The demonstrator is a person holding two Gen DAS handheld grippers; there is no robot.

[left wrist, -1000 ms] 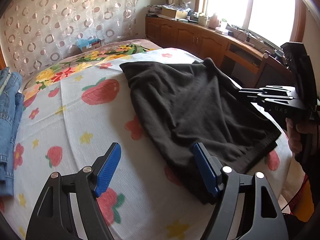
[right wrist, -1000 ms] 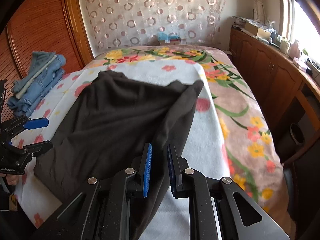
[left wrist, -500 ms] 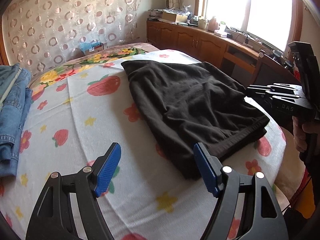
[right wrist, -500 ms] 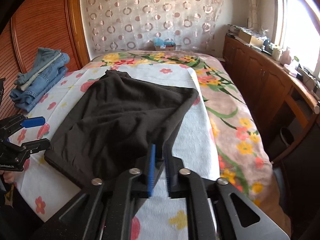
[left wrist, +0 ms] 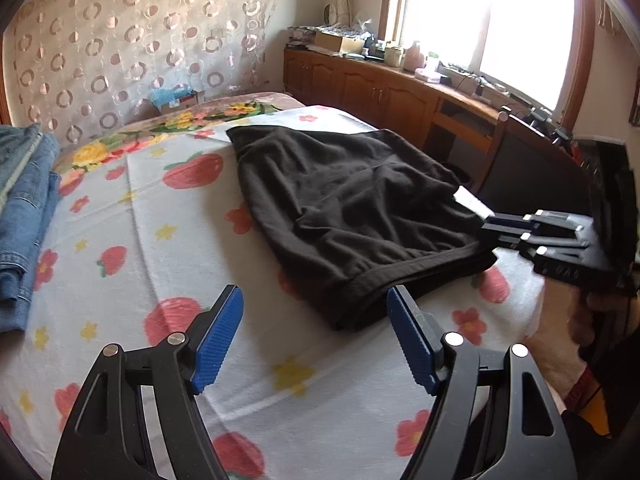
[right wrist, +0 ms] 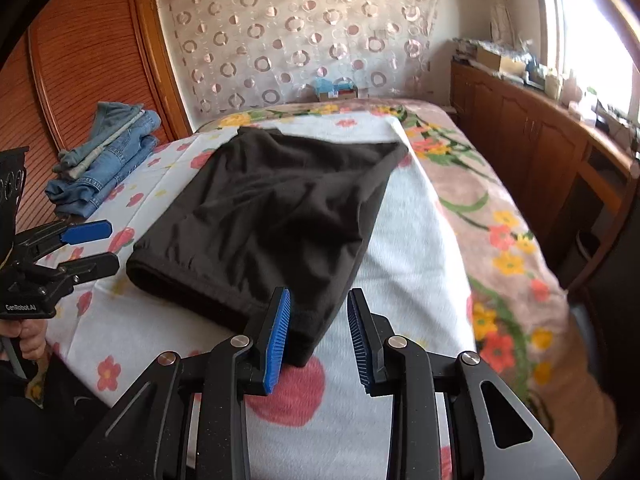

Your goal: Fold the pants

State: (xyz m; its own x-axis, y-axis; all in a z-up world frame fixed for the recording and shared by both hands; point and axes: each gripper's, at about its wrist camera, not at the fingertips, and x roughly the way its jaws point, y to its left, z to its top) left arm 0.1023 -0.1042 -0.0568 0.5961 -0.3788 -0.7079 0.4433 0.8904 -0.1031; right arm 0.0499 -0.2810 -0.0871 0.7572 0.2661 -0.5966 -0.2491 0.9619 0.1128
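Observation:
Dark brown pants [left wrist: 352,208] lie folded into a rough rectangle on the flowered bed sheet [left wrist: 132,248], waistband toward me; they also show in the right wrist view [right wrist: 272,208]. My left gripper [left wrist: 314,340] is open and empty, hovering over the sheet just short of the near waistband corner. My right gripper [right wrist: 318,332] is open, its blue pads either side of the pants' near right corner, holding nothing. The right gripper also shows in the left wrist view [left wrist: 516,230], the left gripper in the right wrist view [right wrist: 96,246].
A stack of folded blue jeans [right wrist: 104,160] lies at the bed's left side by a wooden sliding door [right wrist: 80,64]. Wooden cabinets [right wrist: 532,140] run along the right under a bright window. A patterned curtain [right wrist: 296,40] hangs behind the bed.
My right gripper was shut on the pants' edge and has opened and let it go; the cloth now lies flat. Both grippers have pulled back toward the near bed edge.

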